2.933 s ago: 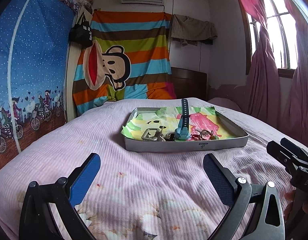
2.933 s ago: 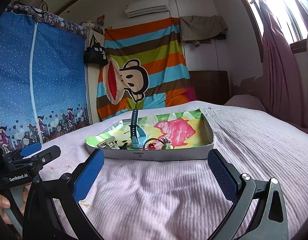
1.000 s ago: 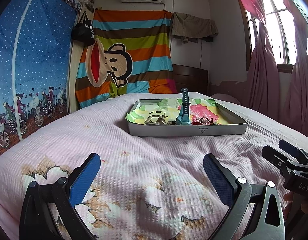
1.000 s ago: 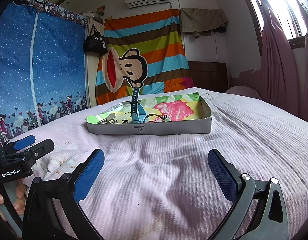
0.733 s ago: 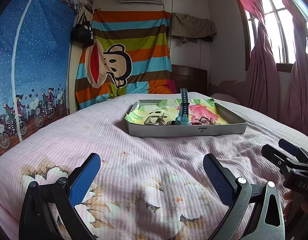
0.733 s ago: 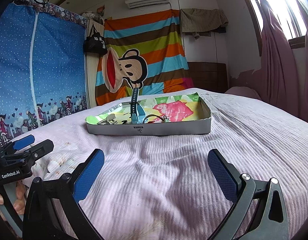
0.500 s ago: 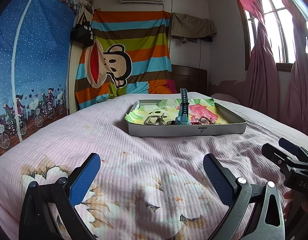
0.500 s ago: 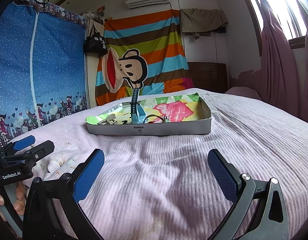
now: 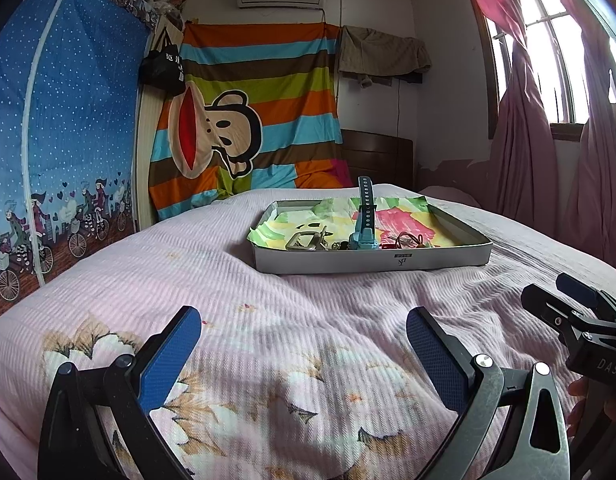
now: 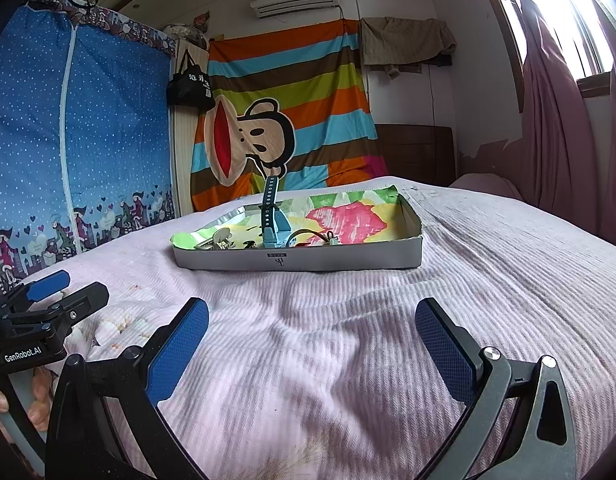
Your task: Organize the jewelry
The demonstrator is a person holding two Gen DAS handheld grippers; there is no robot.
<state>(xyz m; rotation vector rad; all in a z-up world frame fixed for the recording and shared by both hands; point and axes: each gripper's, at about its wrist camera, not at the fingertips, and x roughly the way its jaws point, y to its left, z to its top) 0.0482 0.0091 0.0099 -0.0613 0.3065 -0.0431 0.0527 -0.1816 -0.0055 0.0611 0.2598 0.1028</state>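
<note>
A shallow grey tray [image 9: 371, 262] [image 10: 300, 260] lined with colourful paper sits on the pink bedspread, well ahead of both grippers. In it stand a blue watch [image 9: 363, 224] [image 10: 272, 220] with its strap pointing up, a silver buckle [image 9: 306, 241] [image 10: 220, 237] on the left and a small red-and-dark tangle of jewelry [image 9: 403, 240] [image 10: 311, 238] on the right. My left gripper [image 9: 304, 344] is open and empty above the floral part of the cover. My right gripper [image 10: 311, 338] is open and empty too, beside the left one.
A bed with a pink ribbed cover [image 9: 188, 264] fills the foreground. A striped monkey blanket [image 9: 244, 120] hangs on the back wall, a blue fabric wardrobe [image 9: 60, 140] stands at left, pink curtains [image 9: 519, 140] at right. A hand [image 10: 12, 400] holds the left gripper's handle.
Both grippers drew back from the tray and sank lower over the bed between 2.9 s and 1 s ago; since then they hold almost still. Both stay open.
</note>
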